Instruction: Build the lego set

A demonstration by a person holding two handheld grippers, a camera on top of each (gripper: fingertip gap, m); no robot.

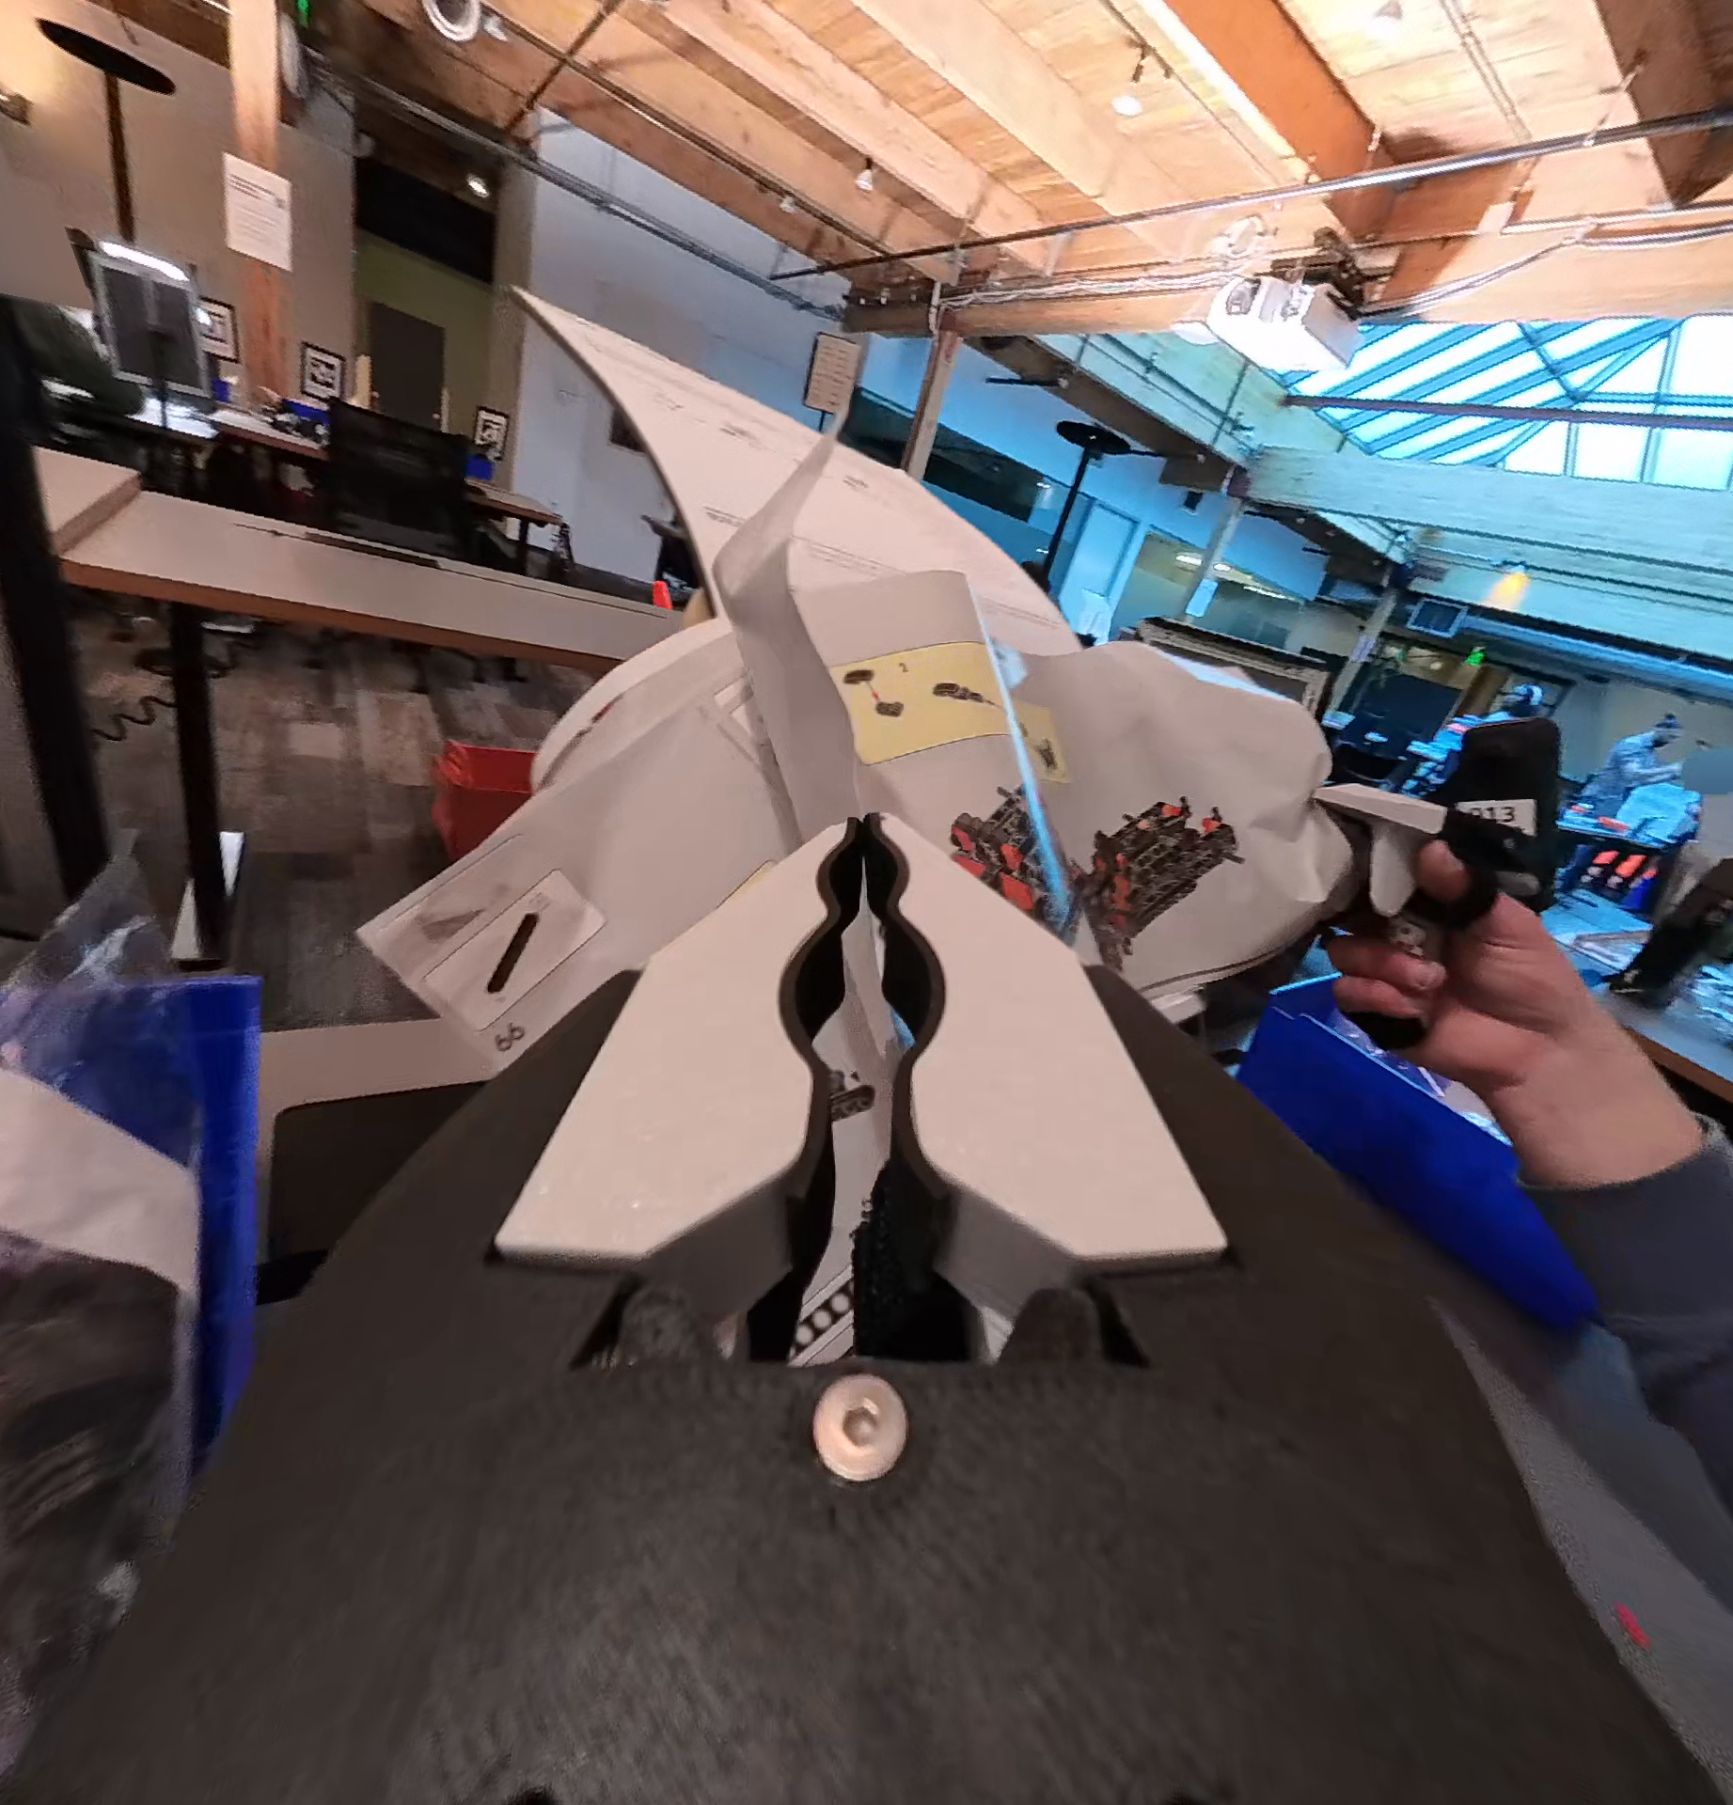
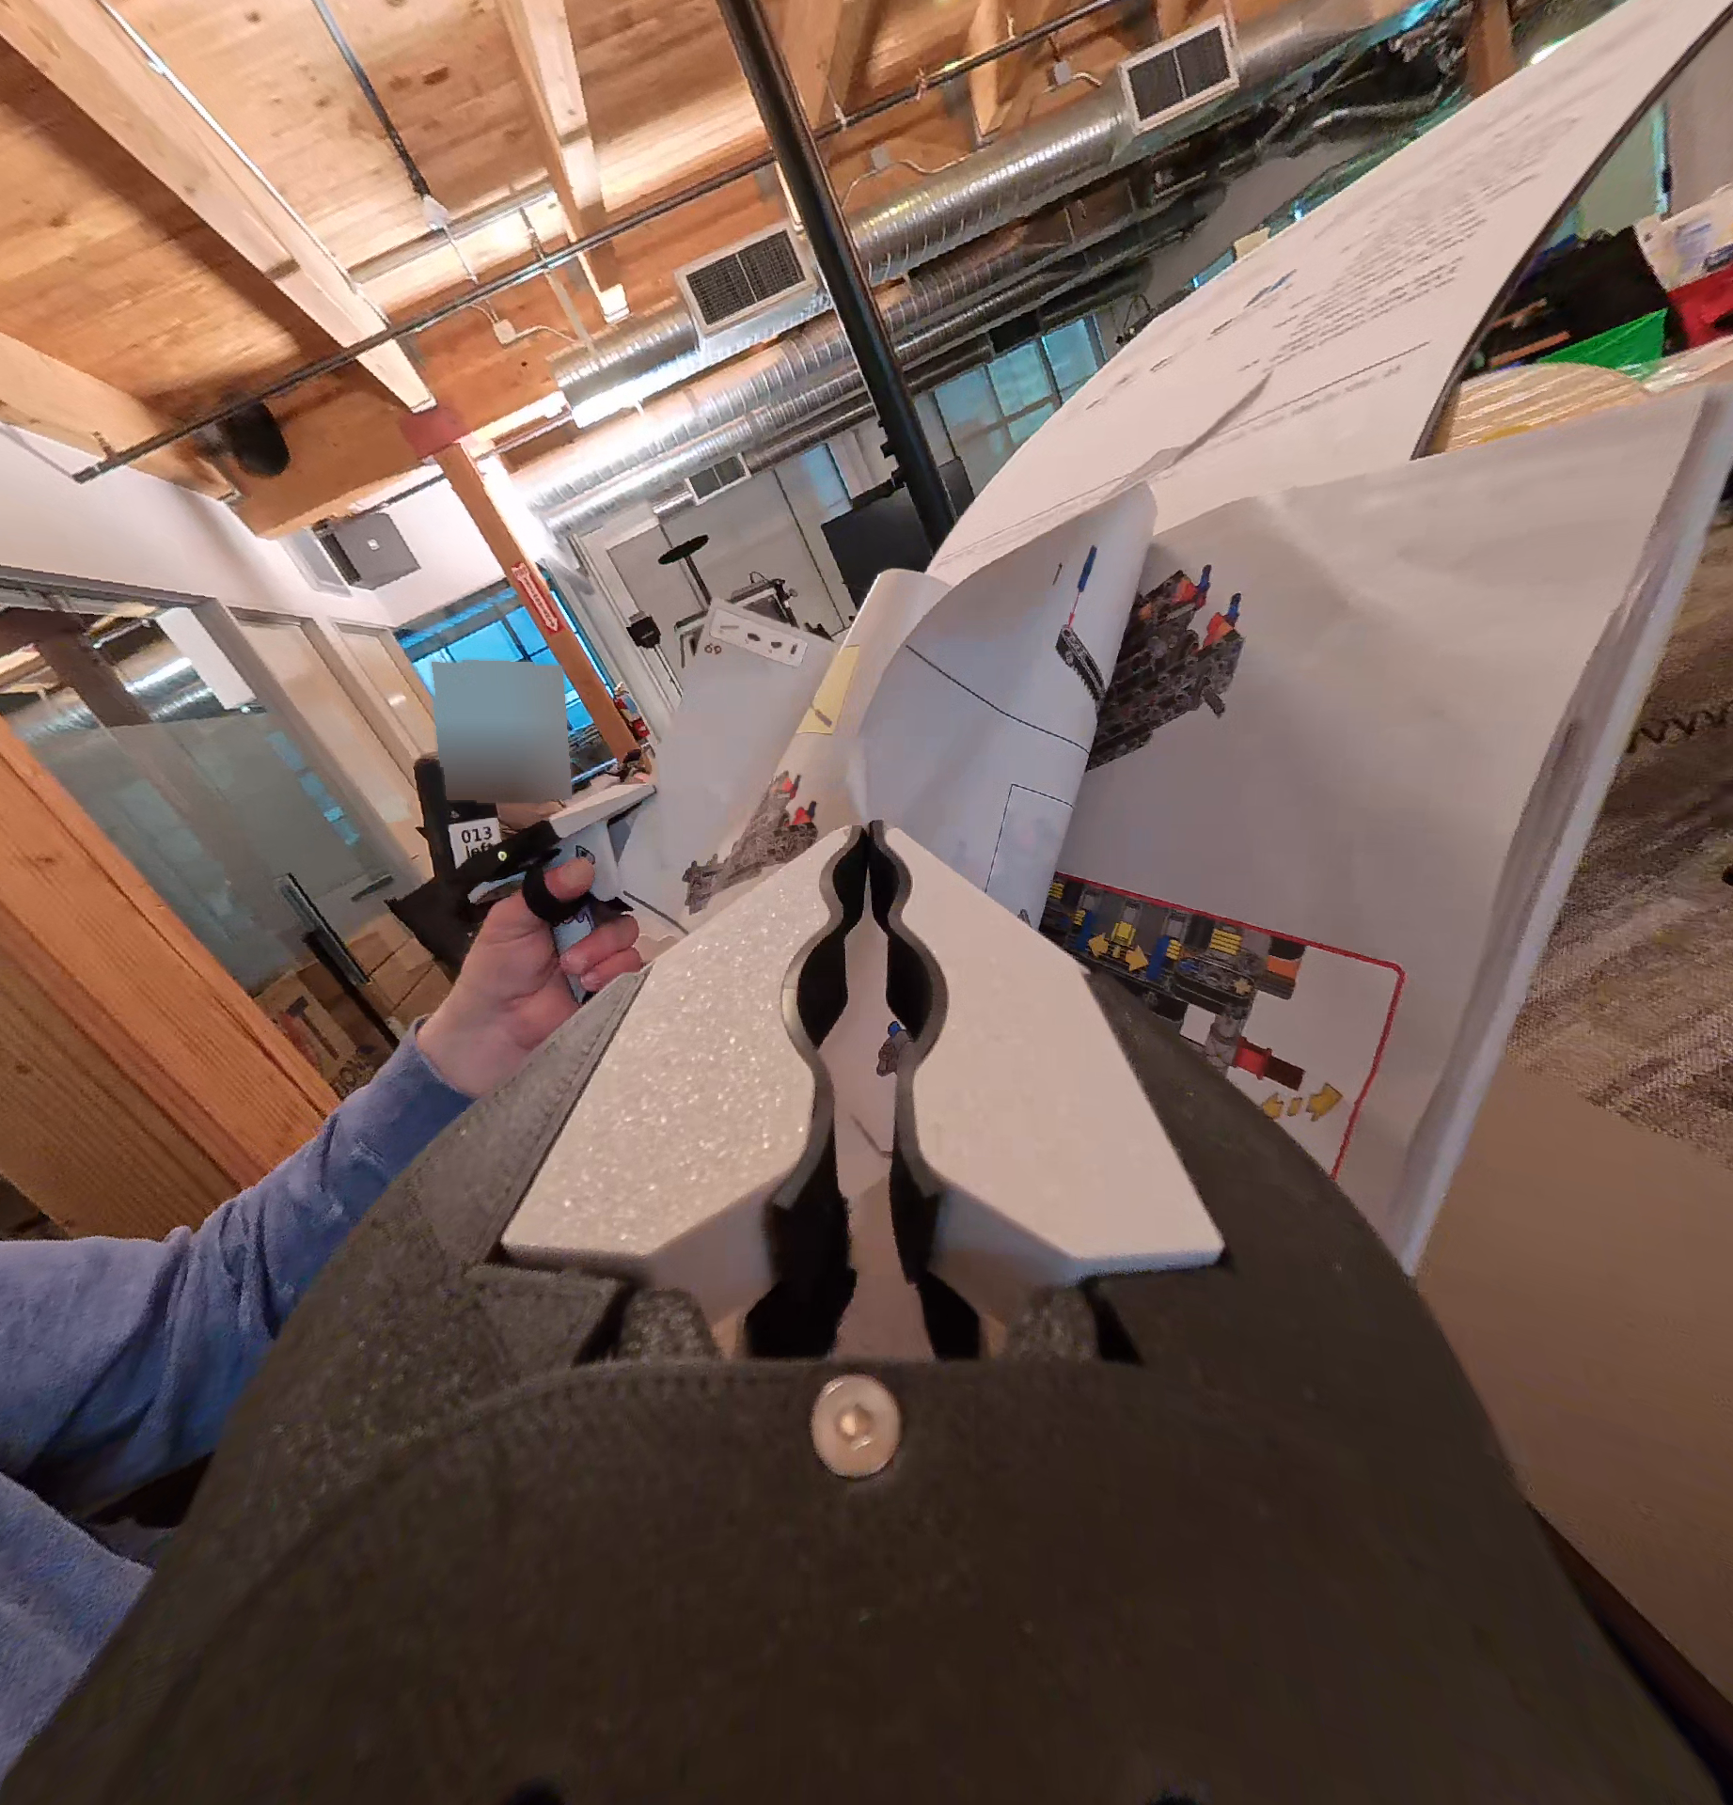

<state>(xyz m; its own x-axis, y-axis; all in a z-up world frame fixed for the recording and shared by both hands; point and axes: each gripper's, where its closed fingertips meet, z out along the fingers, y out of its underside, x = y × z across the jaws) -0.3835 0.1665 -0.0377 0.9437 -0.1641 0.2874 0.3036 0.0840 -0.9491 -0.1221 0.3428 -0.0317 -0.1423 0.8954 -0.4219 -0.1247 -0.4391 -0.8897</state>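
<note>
A white instruction booklet (image 1: 940, 703) with printed build pictures hangs in the air, its pages fanned and bent. My left gripper (image 1: 864, 830) is shut on a page that runs down between its fingers. Farther right, a hand holds the right gripper (image 1: 1351, 816), which pinches a crumpled page. In the right wrist view the booklet (image 2: 1331, 733) spreads up and to the right. My right gripper (image 2: 872, 835) is shut on a page edge. The left gripper (image 2: 608, 820), in a hand with a blue sleeve, grips the booklet's left side. No loose bricks show.
A clear bag of dark parts (image 1: 61, 1319) lies at the lower left by a blue bin (image 1: 208, 1074). Another blue bin (image 1: 1380, 1123) sits at the right, below the hand. A red bin (image 1: 481, 791) and a long table (image 1: 354, 586) stand behind.
</note>
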